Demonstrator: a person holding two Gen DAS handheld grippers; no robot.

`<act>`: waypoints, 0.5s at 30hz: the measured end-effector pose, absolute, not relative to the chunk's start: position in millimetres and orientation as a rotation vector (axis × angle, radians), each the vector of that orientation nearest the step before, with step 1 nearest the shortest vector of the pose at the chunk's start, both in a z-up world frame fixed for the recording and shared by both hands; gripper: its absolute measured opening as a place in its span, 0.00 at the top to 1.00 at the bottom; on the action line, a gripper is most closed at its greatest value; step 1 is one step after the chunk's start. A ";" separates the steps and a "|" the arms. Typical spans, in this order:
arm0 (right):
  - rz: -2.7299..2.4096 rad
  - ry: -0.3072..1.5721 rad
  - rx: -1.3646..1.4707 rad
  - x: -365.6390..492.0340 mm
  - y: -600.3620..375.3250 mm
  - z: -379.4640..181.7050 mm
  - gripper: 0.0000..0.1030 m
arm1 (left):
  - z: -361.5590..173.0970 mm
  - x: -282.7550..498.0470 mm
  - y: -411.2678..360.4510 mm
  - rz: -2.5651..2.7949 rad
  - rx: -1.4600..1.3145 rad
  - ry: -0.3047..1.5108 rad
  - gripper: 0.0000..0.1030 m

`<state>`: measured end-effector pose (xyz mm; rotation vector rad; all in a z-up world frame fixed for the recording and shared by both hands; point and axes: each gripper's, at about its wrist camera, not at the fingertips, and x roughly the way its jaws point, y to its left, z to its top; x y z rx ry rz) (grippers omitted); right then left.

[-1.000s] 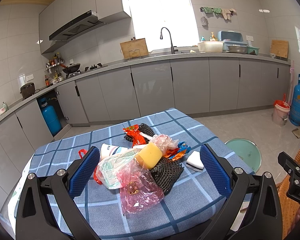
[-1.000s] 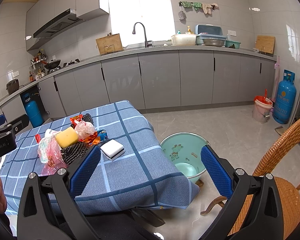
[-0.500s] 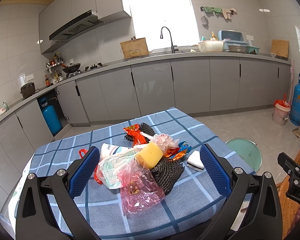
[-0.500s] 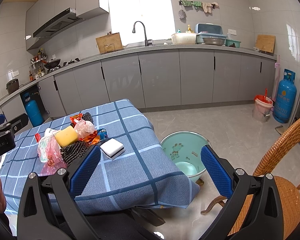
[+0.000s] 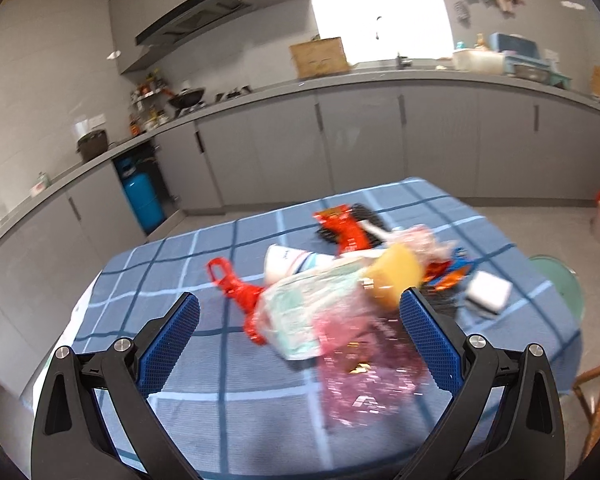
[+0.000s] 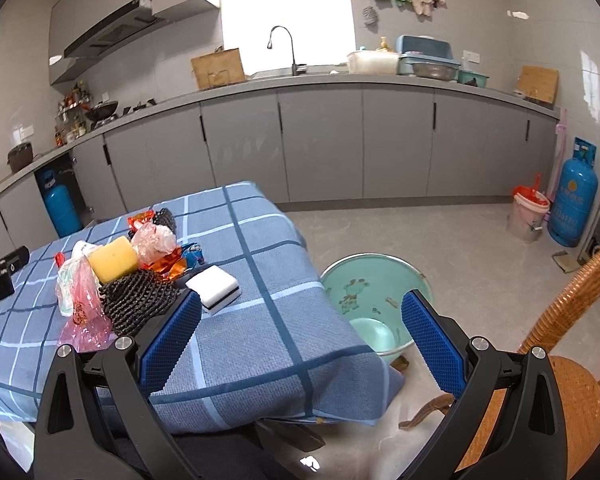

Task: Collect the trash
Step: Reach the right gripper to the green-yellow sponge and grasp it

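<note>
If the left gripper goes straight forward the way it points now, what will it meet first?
Most likely the left gripper, open and empty, would first meet the green-printed plastic bag at the near edge of the trash pile, with the pink plastic bag beside it. The left wrist view is blurred, so depth is uncertain.

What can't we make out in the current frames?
- Pink bag print: left wrist view is motion-blurred.
- Paper cup: right wrist view, mostly behind the yellow sponge.
- Green bin near side: right wrist view, hidden by the tablecloth corner.
- Left gripper target: open over the pile, nothing held.
</note>
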<state>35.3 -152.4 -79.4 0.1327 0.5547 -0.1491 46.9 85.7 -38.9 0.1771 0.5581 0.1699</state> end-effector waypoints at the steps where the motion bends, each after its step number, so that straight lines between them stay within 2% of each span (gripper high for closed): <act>1: -0.141 0.560 0.129 41.8 -149.2 -82.4 0.04 | -39.2 48.2 89.9 0.177 0.173 0.563 0.04; 15: -0.030 0.658 0.033 130.2 -110.1 -123.3 0.04 | -82.6 97.2 131.1 0.250 0.131 0.681 0.04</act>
